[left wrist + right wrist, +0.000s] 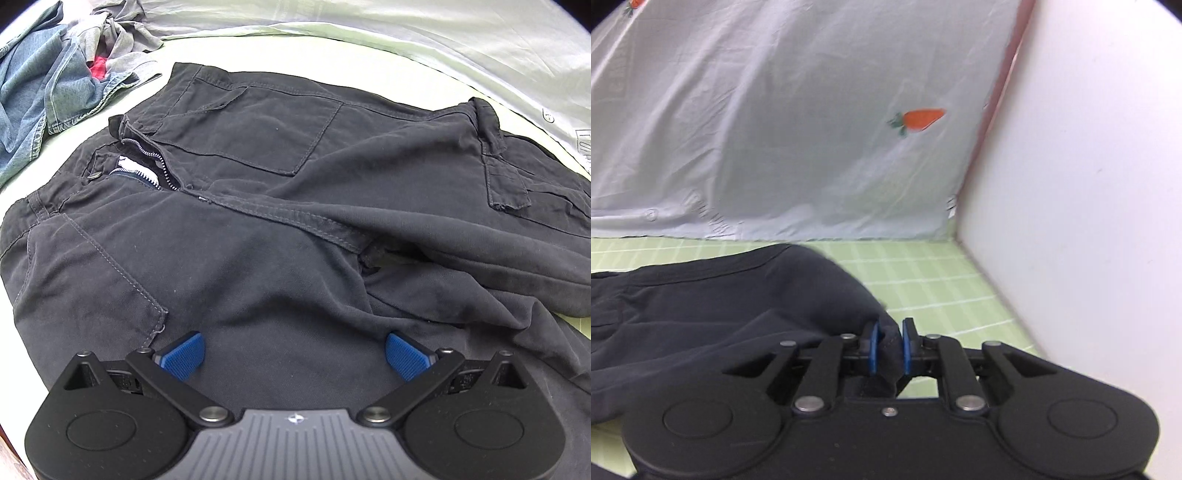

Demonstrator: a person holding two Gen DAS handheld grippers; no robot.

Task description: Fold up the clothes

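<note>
Dark grey cargo trousers (258, 206) lie spread on the pale green bed sheet (147, 66), fly unzipped at the left, legs bunched toward the right. My left gripper (293, 354) hovers over the seat of the trousers, jaws wide open, blue pads (184, 354) bare. In the right wrist view my right gripper (889, 347) is shut on a fold of the trousers' (720, 314) dark cloth, which is pinched between the blue pads (873, 347) and lifted off the green checked sheet (923, 280).
A heap of clothes lies at the far left: a denim garment (40, 85), grey cloth (122, 33) and a red patch. A pale quilt with carrot prints (775, 129) lies behind the trousers. A white wall (1089, 203) closes the right side.
</note>
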